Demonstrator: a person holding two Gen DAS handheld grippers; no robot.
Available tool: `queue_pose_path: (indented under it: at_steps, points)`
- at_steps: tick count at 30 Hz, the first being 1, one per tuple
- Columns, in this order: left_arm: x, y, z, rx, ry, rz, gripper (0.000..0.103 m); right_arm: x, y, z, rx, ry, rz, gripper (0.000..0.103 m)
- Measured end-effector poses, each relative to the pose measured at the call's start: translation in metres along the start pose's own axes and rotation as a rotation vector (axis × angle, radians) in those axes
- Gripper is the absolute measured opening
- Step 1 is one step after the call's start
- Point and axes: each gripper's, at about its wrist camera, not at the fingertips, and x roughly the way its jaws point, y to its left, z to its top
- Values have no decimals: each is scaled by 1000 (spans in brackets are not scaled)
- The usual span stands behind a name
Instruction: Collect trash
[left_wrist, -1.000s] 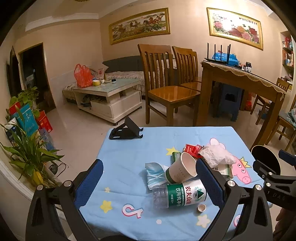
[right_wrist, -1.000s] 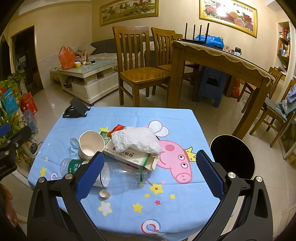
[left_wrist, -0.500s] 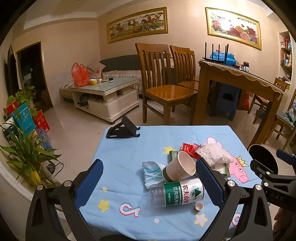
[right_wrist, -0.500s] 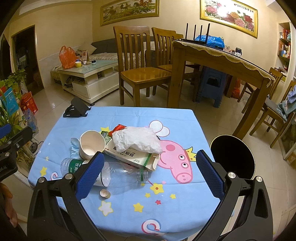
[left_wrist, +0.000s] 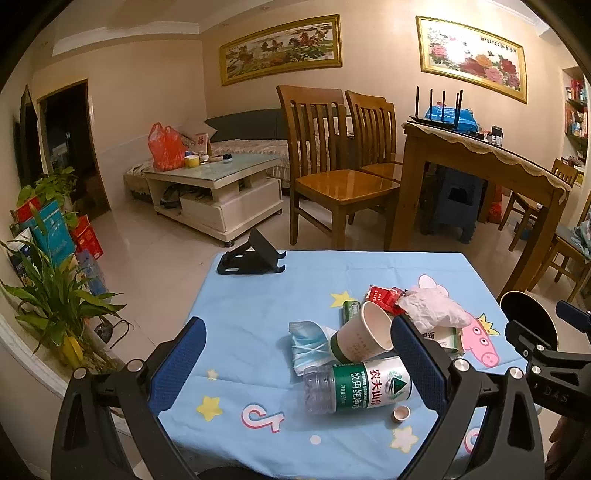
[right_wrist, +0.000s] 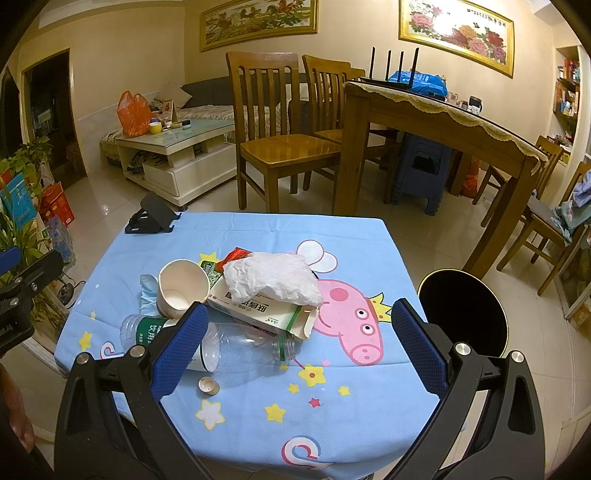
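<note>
Left wrist view: left hand-held gripper wide open, empty, now nearer bottle; right hand-held gripper likewise open, unmoved; nothing collected yet.

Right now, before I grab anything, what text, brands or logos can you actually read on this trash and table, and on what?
"农夫山泉" and "饮用纯净水": green label of the plastic bottle.
"DAS": right gripper body, seen from the left wrist; partly cut off.
TikTok-style note logo, no words: tablecloth.
Carton: large Chinese characters, blurred, not reliably readable.
Red packet, paper cup, green can: print too small to read.
</note>
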Motion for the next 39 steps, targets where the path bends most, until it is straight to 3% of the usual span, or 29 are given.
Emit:
queue_pose_path:
  at_steps: [12, 23, 27, 29, 31, 32, 34, 37, 38, 39]
  points:
    - [4, 1, -2, -1, 15, 7, 97, -2, -4, 0, -11, -8, -14, 98]
    - [14, 12, -7, -25, 52, 4, 97, 7, -2, -1, 6, 17, 25, 98]
    - [26, 25, -9, -53, 91, -48, 97, 11, 13, 1, -30, 25, 120, 98]
    - [45, 48, -17, -120, 173, -137, 97, 15, 34, 3, -103, 35, 211, 98]
    - [80, 88, -38, -272, 325, -269, 97, 22, 57, 0, -197, 61, 272, 98]
    - [102, 118, -55, -394, 406, -328, 97, 26, 71, -3, -265, 77, 314, 98]
    - [123, 161, -83, -578, 475, -370, 96, 38, 108, -18, -471, 123, 426, 98]
    - [131, 201, -105, -684, 501, -346, 96, 60, 157, -47, -826, 164, 405, 96]
    - [129, 211, -105, -671, 484, -317, 96, 70, 168, -53, -904, 189, 372, 88]
    - [126, 216, -105, -665, 474, -307, 97, 77, 175, -57, -947, 215, 362, 74]
